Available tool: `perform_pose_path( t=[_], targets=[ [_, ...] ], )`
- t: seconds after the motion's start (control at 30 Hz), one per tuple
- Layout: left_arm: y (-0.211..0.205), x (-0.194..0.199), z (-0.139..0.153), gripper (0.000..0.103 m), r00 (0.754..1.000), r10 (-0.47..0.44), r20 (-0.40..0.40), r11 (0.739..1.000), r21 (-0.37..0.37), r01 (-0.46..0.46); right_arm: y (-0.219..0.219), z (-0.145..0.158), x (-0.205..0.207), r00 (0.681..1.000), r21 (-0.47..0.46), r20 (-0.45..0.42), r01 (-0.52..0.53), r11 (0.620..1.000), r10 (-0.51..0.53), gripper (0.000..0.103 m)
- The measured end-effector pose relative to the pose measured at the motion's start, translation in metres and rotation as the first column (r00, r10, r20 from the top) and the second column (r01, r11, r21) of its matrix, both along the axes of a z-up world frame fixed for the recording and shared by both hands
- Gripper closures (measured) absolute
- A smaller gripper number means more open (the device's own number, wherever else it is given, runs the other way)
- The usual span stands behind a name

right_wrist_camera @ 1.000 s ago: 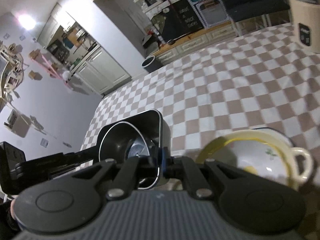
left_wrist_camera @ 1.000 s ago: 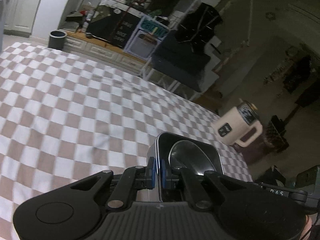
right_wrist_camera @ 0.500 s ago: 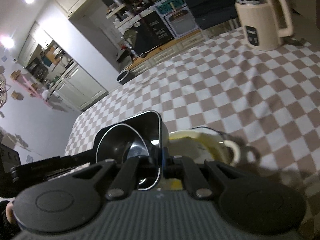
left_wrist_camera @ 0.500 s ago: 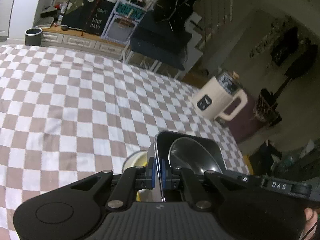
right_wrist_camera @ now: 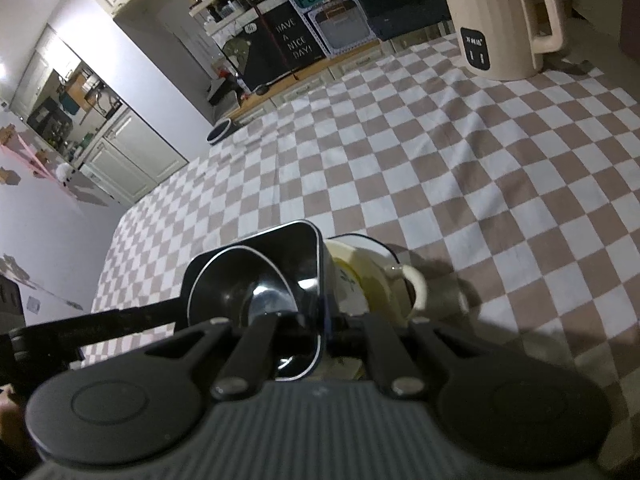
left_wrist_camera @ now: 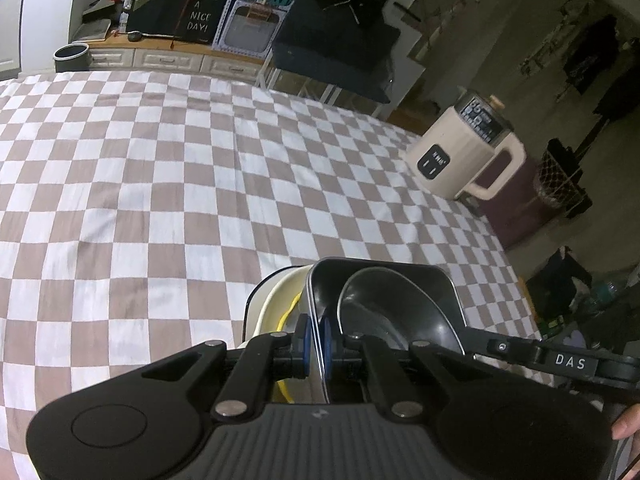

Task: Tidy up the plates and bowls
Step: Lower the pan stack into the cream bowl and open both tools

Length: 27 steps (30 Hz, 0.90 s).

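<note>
A square black dish [left_wrist_camera: 384, 276] with a round metal bowl [left_wrist_camera: 384, 308] inside it is held between both grippers. My left gripper [left_wrist_camera: 315, 340] is shut on the dish's left wall. My right gripper [right_wrist_camera: 322, 324] is shut on the opposite wall of the same dish [right_wrist_camera: 280, 244], with the metal bowl [right_wrist_camera: 244, 280] nested inside. The dish hangs over a cream bowl with a yellow rim and handles [left_wrist_camera: 276, 300], which also shows in the right wrist view [right_wrist_camera: 372, 276] on the checkered tablecloth.
A cream electric kettle [left_wrist_camera: 464, 152] stands at the far right of the table, also in the right wrist view [right_wrist_camera: 500, 24]. The checkered cloth [left_wrist_camera: 160, 184] stretches away ahead. Beyond the table's far edge are a cabinet and a dark bin [left_wrist_camera: 71, 56].
Both grippers have carried the black dish with the metal bowl across the table until it is over the cream bowl. The kettle now appears closer.
</note>
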<state>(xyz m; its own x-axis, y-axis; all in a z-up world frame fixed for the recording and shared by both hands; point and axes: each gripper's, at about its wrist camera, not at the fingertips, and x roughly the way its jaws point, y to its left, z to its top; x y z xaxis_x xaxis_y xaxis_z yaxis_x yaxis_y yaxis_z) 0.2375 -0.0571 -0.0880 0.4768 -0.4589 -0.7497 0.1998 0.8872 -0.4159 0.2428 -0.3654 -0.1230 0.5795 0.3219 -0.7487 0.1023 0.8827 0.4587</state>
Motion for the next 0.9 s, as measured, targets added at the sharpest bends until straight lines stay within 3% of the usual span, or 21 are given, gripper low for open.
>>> perform_pose_path(
  t=[0.9],
  targets=[
    [-0.011,0.005,-0.016,0.097,0.998,-0.028,-0.05,0.998,0.057,0.03,-0.004,-0.01,0.003,0.998,-0.03,-0.065,-0.019,0.999,0.017,0.098]
  ],
)
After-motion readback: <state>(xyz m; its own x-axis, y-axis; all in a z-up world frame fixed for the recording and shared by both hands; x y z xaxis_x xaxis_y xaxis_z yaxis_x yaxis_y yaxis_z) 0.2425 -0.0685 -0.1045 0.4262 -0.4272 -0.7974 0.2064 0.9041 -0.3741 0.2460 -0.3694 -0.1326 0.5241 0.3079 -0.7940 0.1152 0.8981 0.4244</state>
